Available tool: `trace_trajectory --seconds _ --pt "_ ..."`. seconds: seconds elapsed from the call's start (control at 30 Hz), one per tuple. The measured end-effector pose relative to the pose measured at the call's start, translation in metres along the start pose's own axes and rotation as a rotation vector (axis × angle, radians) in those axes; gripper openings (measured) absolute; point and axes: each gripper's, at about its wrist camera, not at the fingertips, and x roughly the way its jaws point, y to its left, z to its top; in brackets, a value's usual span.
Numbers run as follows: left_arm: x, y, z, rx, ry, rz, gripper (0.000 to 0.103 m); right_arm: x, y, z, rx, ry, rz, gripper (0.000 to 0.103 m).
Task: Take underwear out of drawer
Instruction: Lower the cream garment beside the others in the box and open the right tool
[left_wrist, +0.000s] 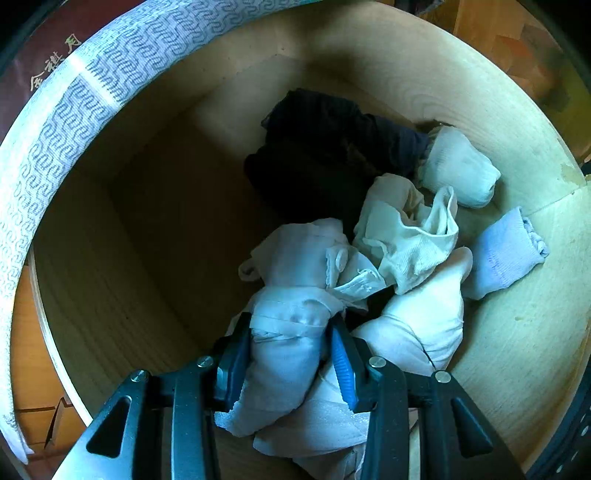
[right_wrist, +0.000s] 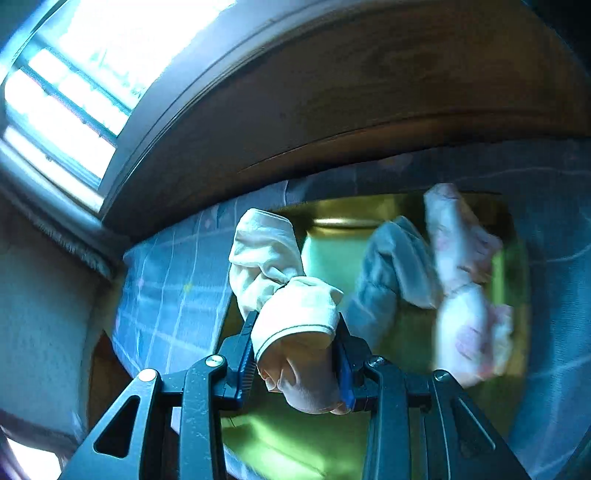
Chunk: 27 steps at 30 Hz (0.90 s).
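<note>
Left claw clenched on a pale, soft, crumpled underwear bundle at the near end of the smooth wooden drawer, beside cream ribbed and dark pieces; right claw gripping a rolled cream garment above a green tray

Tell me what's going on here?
A person is emptying underwear from a wooden drawer with two handheld grippers. The left gripper is clamped on a pale garment in the drawer's pile. The right gripper holds a white piece above a green tray where other garments already lie.
</note>
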Motion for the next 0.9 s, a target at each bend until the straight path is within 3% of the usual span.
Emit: trace_trajectory --seconds 0.13,0.27,0.43,0.63,0.77,0.9 --pt "0.0 0.003 -0.001 0.002 -0.002 -0.006 0.04 0.038 0.0 0.01 0.105 -0.004 -0.008 0.037" --pt "0.001 0.004 0.0 0.0 -0.003 -0.009 0.04 0.065 -0.002 0.012 0.137 -0.032 -0.098 0.037" --pt "0.001 0.006 -0.001 -0.002 -0.007 -0.018 0.04 0.068 -0.013 0.009 0.126 -0.079 -0.206 0.037" --pt "0.001 0.008 -0.001 -0.005 -0.013 -0.021 0.04 0.068 -0.013 0.005 0.042 -0.074 -0.23 0.041" --pt "0.001 0.009 -0.002 -0.007 -0.019 -0.024 0.04 0.06 -0.001 -0.005 -0.029 -0.08 -0.229 0.059" --pt "0.002 0.009 -0.003 -0.007 -0.016 -0.021 0.041 0.039 0.013 -0.025 -0.154 -0.108 -0.276 0.06"
